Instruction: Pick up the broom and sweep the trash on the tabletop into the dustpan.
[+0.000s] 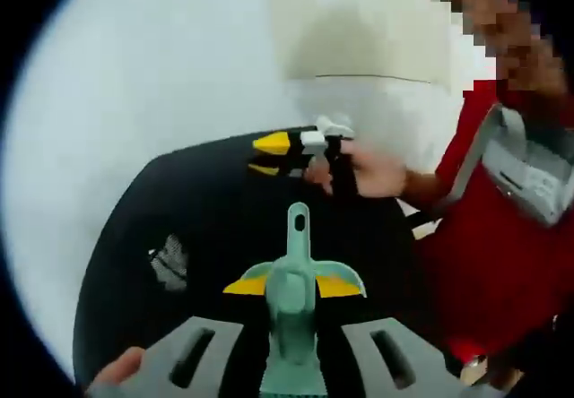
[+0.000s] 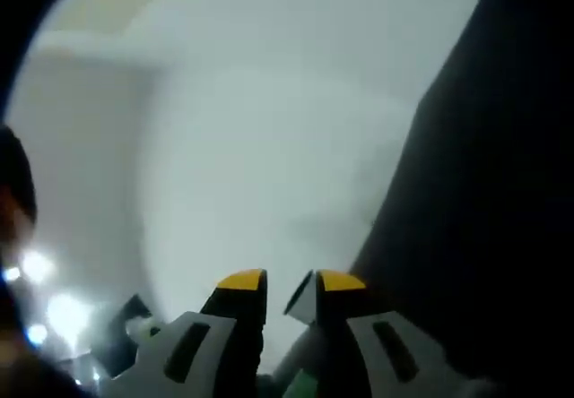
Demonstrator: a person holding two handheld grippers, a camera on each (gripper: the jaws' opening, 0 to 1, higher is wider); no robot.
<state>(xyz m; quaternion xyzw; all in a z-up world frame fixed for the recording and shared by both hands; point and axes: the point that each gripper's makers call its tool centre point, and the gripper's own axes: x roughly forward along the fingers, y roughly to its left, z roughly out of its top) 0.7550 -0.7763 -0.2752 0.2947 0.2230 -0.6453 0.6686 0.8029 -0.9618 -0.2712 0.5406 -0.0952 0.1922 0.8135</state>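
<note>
My left gripper (image 1: 292, 287) is shut on a teal handle (image 1: 298, 237) with a hanging hole at its tip, which points away over the round black tabletop (image 1: 206, 201). I cannot tell whether it belongs to the broom or the dustpan. A crumpled white scrap of trash (image 1: 170, 260) lies on the table to the left of it. My right gripper (image 1: 269, 156) hovers over the far edge of the table in a person's hand (image 1: 372, 176). In the right gripper view its yellow-tipped jaws (image 2: 291, 283) stand a little apart, with a green bit (image 2: 305, 385) low between them.
A person in red clothing (image 1: 502, 263) stands at the right of the table. Pale floor (image 1: 134, 84) surrounds the table, and the right gripper view shows the dark table edge (image 2: 484, 192) on its right. A fingertip (image 1: 121, 367) shows beside my left jaw.
</note>
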